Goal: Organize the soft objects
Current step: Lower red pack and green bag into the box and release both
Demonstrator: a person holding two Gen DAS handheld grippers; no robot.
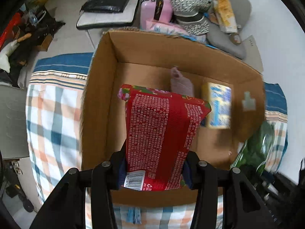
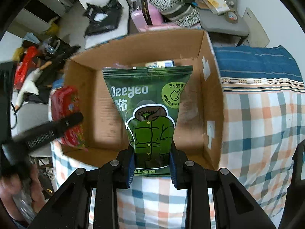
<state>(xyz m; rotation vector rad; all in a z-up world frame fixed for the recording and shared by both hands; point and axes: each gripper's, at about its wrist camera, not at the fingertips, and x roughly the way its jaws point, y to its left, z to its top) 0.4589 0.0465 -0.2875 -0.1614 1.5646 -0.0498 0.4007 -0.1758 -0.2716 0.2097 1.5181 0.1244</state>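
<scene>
My left gripper (image 1: 153, 173) is shut on a red soft pack (image 1: 162, 133) with white print and holds it over the open cardboard box (image 1: 103, 99). Inside the box lie a yellow-blue pack (image 1: 219, 107) and a pinkish soft item (image 1: 181, 85). My right gripper (image 2: 151, 167) is shut on a green Deeyeo wipes pack (image 2: 150, 103) and holds it above the box's near edge (image 2: 213, 103). The green pack also shows blurred in the left wrist view (image 1: 255, 148). The red pack (image 2: 66, 114) and the left gripper's body (image 2: 47, 129) show at the left of the right wrist view.
The box stands on a checked blue-orange cloth (image 2: 263, 118). Behind it lie a pink case (image 1: 156, 9), patterned fabric items (image 1: 190, 13), a grey cushion (image 1: 228, 38) and black bags (image 1: 108, 0). Clutter and a white goose toy (image 2: 28, 85) lie on the floor at the left.
</scene>
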